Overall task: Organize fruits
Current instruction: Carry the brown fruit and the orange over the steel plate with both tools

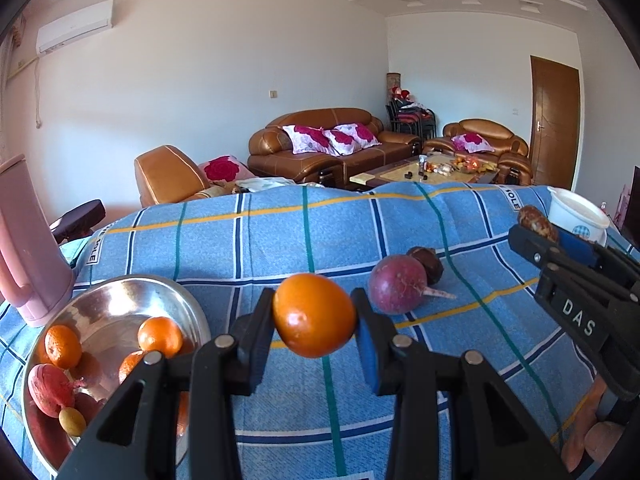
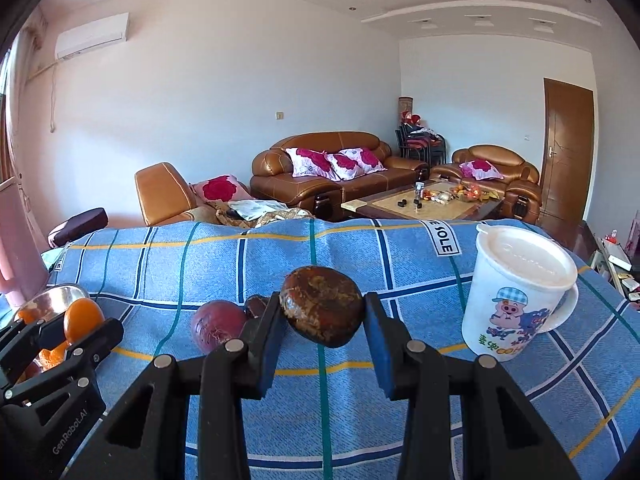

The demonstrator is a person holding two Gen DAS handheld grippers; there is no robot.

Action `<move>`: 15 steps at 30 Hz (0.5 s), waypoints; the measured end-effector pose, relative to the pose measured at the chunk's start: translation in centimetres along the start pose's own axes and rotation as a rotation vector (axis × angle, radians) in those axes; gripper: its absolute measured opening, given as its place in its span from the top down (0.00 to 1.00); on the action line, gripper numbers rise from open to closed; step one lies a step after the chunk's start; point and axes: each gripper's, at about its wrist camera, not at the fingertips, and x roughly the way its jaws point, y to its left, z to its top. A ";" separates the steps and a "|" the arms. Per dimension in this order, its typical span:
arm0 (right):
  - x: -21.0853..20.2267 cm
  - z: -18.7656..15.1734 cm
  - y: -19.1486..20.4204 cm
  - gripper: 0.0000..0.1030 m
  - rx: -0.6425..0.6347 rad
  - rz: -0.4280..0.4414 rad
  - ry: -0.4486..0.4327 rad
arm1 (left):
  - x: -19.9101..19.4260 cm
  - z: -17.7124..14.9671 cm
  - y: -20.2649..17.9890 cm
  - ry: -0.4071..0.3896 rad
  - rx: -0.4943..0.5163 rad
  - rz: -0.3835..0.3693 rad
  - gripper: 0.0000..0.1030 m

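My left gripper is shut on an orange and holds it above the blue checked cloth, right of a steel bowl that holds several oranges and reddish fruits. My right gripper is shut on a dark brown mottled fruit, also lifted off the cloth. A purple round fruit and a small dark brown fruit lie on the cloth between the grippers; the purple fruit also shows in the right wrist view. The right gripper appears at the right of the left wrist view.
A white lidded mug with a cartoon pig stands on the cloth at the right. A pink jug stands at the left beside the bowl. Brown sofas and a coffee table lie beyond the far table edge.
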 end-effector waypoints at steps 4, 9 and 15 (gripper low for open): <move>-1.1 -0.5 0.2 0.60 0.005 -0.025 -0.013 | -0.3 -0.3 0.2 0.006 -0.004 -0.007 0.62; -2.4 -0.9 0.9 0.60 -0.009 -0.039 -0.033 | -1.0 -0.7 0.6 0.003 -0.010 -0.010 0.62; -3.8 -1.4 1.8 0.60 -0.029 -0.045 -0.049 | -2.0 -1.2 1.1 -0.002 -0.016 -0.011 0.62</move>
